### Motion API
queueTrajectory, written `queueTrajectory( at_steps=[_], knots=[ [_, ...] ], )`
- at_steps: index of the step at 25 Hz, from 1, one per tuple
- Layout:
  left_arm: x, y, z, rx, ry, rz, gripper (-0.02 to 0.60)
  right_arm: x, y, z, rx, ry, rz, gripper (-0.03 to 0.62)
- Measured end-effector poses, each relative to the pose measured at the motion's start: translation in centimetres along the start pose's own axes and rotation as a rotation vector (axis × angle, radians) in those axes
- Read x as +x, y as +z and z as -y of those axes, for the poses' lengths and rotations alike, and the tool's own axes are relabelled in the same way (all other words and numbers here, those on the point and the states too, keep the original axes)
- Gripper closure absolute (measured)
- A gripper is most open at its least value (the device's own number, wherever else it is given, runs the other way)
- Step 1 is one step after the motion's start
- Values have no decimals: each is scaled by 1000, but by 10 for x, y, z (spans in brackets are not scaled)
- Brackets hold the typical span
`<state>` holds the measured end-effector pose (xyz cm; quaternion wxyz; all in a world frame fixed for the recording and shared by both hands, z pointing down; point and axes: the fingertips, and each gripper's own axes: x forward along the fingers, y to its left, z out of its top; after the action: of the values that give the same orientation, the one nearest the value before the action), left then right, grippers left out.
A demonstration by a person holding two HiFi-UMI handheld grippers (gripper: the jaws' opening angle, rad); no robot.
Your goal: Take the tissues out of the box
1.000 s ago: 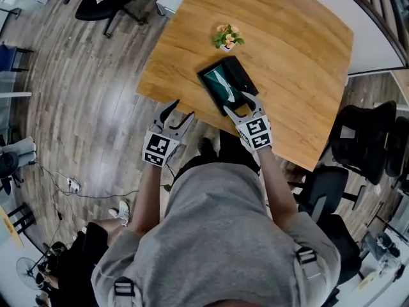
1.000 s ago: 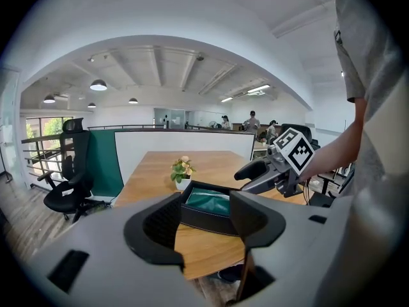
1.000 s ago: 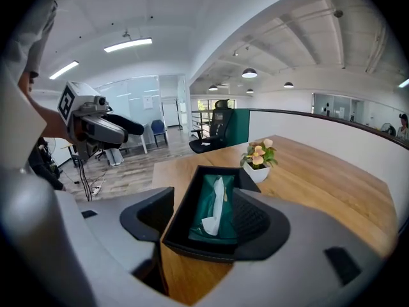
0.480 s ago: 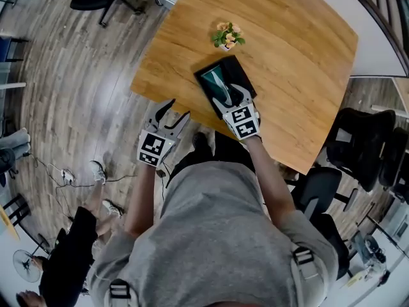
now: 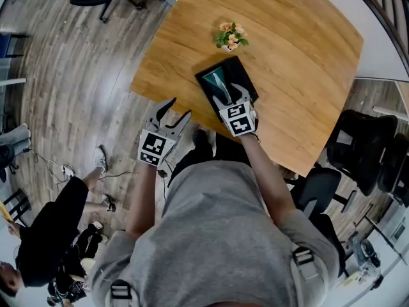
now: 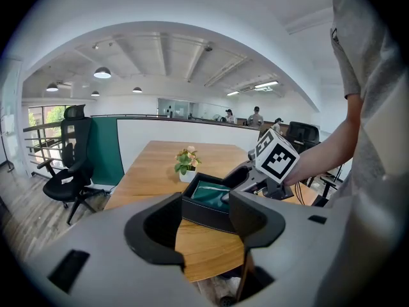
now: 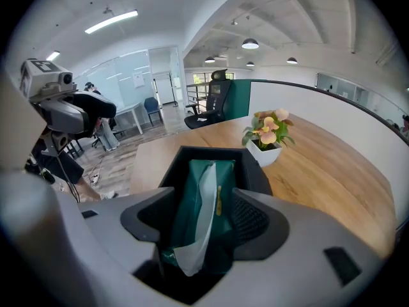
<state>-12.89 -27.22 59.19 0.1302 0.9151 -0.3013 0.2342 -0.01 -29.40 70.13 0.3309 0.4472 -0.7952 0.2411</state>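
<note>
right gripper (image 7: 204, 213) | my fingers spread wide, astride the green tissue pack (image 7: 188, 190) inside the black box (image 7: 255, 171), not pinching it | left gripper (image 5: 179, 109) | my fingers wide, empty, near the box, past the worktop (image 5: 287, 43) edge

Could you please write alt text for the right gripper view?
The right gripper, jaws open, straddles a green tissue pack with a white tissue poking out, inside a black box on a wooden table. A small potted flower stands beyond the box.
</note>
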Motion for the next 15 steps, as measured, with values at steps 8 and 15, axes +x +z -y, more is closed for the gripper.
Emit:
queueTrajectory(
  at_steps=[8, 15],
  knots=[
    [5, 2, -3, -15, 4, -2, 336, 8, -4, 6, -10, -56, -94, 322],
    [6, 1, -5, -15, 4, -1, 337, 12, -9, 6, -67, -62, -155, 411]
  ],
)
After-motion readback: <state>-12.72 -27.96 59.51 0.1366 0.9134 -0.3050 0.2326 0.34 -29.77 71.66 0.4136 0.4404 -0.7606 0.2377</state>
